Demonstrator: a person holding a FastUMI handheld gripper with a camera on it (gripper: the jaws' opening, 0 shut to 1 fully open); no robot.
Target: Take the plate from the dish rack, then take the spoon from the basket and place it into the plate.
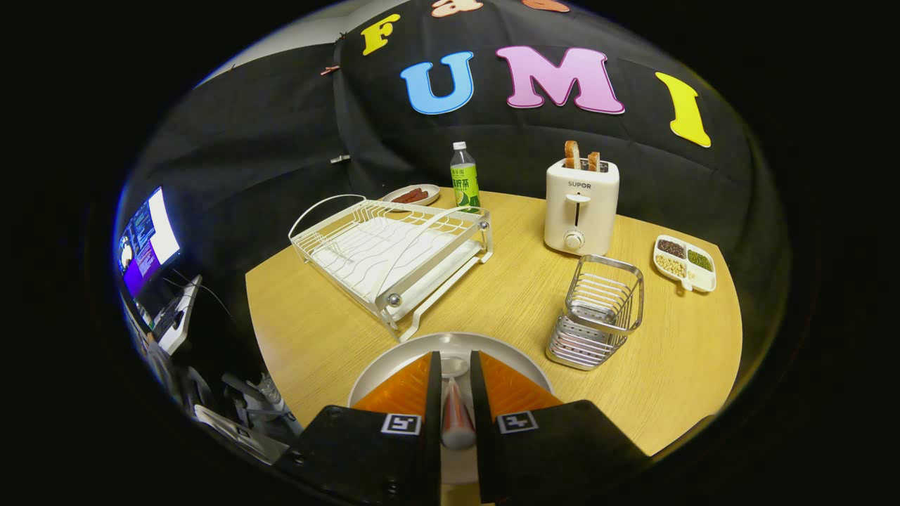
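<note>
Nearest, the tongs (455, 393) pinch a slim spoon with a reddish handle (456, 414) between both fingers, hovering over the round white plate (506, 349) on the wooden tabletop (316, 330). Left stands the empty white wire dish rack (390, 246); right, the empty steel wire basket (598, 309). Lower gently until the bowl rests on the plate's middle — then part the fingers.

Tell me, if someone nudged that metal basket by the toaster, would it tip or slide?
The basket already leans over on the table, so it looks apt to topple. Its thin wire walls suggest it is light and would probably slide easily. The gripper is closed on the spoon above the plate.
</note>
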